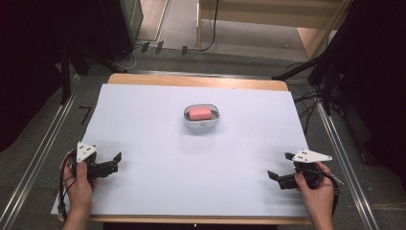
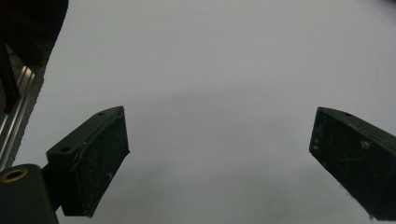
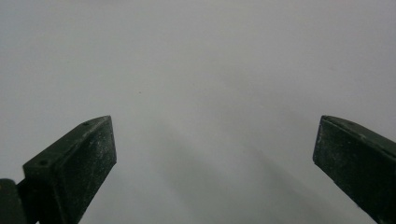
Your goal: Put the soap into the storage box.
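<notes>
With my left gripper [image 1: 116, 161] and right gripper [image 1: 279, 166] both spread empty, I judge the pink soap [image 1: 199, 113] slippery, best pinched across its long sides in its white dish [image 1: 201, 124].

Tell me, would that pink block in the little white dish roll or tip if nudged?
Probably not: the pink block looks flat-sided and lies low inside the white dish. The dish itself seems small and light, so it might slide across the smooth table sheet.

Even overhead light brightens the white sheet [image 1: 158, 182], surroundings fall dark, and both gripper views look soft and grey.
</notes>
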A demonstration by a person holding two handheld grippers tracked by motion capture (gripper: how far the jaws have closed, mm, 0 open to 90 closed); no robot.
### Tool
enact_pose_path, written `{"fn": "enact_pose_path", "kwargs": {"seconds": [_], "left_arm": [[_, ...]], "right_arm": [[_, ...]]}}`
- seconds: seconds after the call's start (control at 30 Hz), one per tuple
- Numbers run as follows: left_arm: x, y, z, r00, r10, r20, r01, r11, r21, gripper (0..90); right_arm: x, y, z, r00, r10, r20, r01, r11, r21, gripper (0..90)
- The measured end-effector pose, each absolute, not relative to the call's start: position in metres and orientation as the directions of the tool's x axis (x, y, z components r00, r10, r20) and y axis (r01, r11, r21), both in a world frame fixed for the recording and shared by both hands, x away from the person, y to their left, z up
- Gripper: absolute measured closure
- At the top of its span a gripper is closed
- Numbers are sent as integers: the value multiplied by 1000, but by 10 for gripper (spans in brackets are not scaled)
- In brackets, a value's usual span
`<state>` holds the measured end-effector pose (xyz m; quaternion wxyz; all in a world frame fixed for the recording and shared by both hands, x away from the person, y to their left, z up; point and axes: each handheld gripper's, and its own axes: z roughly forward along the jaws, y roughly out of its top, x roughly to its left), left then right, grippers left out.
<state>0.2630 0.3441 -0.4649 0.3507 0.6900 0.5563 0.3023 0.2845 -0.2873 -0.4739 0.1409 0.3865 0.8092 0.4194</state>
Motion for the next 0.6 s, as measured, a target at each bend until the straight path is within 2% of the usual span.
{"fn": "enact_pose_path", "kwargs": {"seconds": [0.33,0.6], "left_arm": [[263,343,-465,197,980,29,559,-136,818,55],[264,342,-465,198,979,42,564,-149,812,55]], "right_arm": [[270,-318,-486,-602,790,115,526,284,801,7],[252,-356,-488,-520,833,188,514,129,848,12]]}}
